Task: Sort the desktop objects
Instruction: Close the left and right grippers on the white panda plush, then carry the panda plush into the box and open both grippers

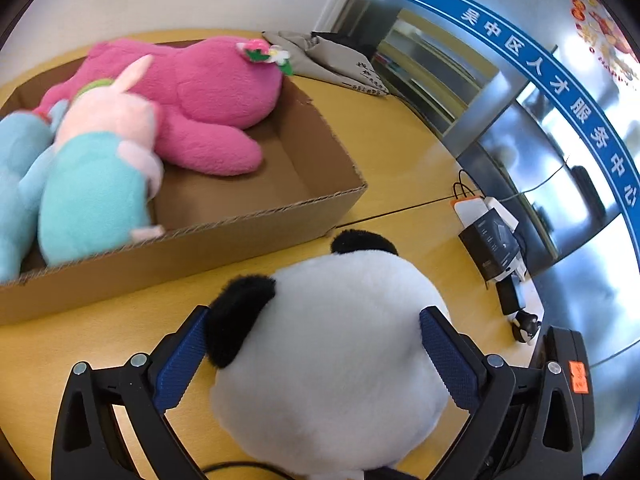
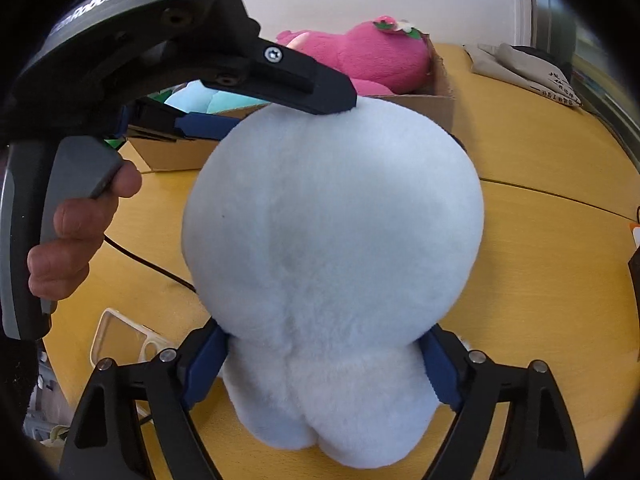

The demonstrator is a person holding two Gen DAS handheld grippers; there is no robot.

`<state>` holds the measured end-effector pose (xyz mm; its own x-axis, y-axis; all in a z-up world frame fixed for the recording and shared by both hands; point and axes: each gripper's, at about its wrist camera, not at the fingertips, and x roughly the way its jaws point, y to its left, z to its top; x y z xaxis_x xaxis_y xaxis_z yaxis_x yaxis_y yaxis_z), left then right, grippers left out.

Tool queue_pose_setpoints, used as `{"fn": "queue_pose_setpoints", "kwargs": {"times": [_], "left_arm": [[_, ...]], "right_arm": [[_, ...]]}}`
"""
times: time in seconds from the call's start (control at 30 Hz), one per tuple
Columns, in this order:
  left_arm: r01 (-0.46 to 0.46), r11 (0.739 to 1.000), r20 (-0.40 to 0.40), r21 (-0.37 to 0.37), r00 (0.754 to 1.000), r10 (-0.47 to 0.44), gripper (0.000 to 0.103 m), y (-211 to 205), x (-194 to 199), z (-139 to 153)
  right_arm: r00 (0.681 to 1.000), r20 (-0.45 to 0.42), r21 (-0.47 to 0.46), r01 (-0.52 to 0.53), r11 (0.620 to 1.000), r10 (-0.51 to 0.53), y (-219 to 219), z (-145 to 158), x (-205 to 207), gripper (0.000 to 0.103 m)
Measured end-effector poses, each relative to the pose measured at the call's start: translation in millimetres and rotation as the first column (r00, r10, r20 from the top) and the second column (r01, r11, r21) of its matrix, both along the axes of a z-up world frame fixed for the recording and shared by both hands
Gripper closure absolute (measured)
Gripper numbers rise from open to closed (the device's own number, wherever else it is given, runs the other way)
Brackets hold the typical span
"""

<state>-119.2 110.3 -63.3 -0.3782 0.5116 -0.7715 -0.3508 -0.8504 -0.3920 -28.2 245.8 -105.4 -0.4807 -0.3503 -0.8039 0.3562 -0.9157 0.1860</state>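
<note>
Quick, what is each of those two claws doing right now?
Left gripper: closed on the panda plush, at its head.
Right gripper: closed on the same panda plush, lower down.

A yellow wooden table [image 1: 400, 152] carried an open cardboard box [image 1: 224, 240], a white panda plush [image 1: 332, 360] just before it, a grey cloth bag [image 1: 340, 60] at the far edge, small dark packages [image 1: 492, 240], a clear phone case [image 2: 120, 340] and a black cable [image 2: 148, 260]

Panda plush [image 1: 332, 344]: white, black ears. Bear plush [image 1: 200, 92]: magenta. Box [image 1: 224, 236]: brown cardboard. Finger pads [image 1: 448, 356]: blue. Table [image 1: 400, 140]: yellow.
</note>
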Motion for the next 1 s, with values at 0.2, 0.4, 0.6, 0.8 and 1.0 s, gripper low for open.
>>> {"fn": "queue_pose_setpoints", "kwargs": {"times": [0.2,0.4,0.6,0.8,1.0], "left_arm": [[-0.088,0.996,0.018,0.030,0.996,0.087,0.001,-43.1,13.3,-4.9],[-0.107,0.985,0.124,0.139,0.988,0.090,0.000,-69.2,8.5,-32.7],[-0.031,0.936,0.260,0.350,0.963,-0.065,0.004,-60.6,8.2,-62.9],[0.036,0.939,0.181,0.341,0.978,-0.103,0.030,-52.4,16.9,-37.0],[0.111,0.948,0.025,0.298,0.992,-0.124,0.036,-50.5,15.0,23.1]], "right_arm": [[1.000,0.017,-0.041,-0.006,0.999,0.006,-2.2,0.7,1.5,0.017],[0.999,0.011,-0.053,-0.048,0.997,0.049,-18.4,0.4,4.8,0.020],[0.998,0.020,-0.065,-0.056,0.996,0.057,-15.4,-2.0,6.2,0.020],[0.999,0.006,-0.091,-0.051,0.995,0.052,-10.5,-0.2,7.7,0.021],[0.995,-0.095,-0.141,-0.045,0.989,0.031,-11.3,31.1,14.6,0.024]]}}
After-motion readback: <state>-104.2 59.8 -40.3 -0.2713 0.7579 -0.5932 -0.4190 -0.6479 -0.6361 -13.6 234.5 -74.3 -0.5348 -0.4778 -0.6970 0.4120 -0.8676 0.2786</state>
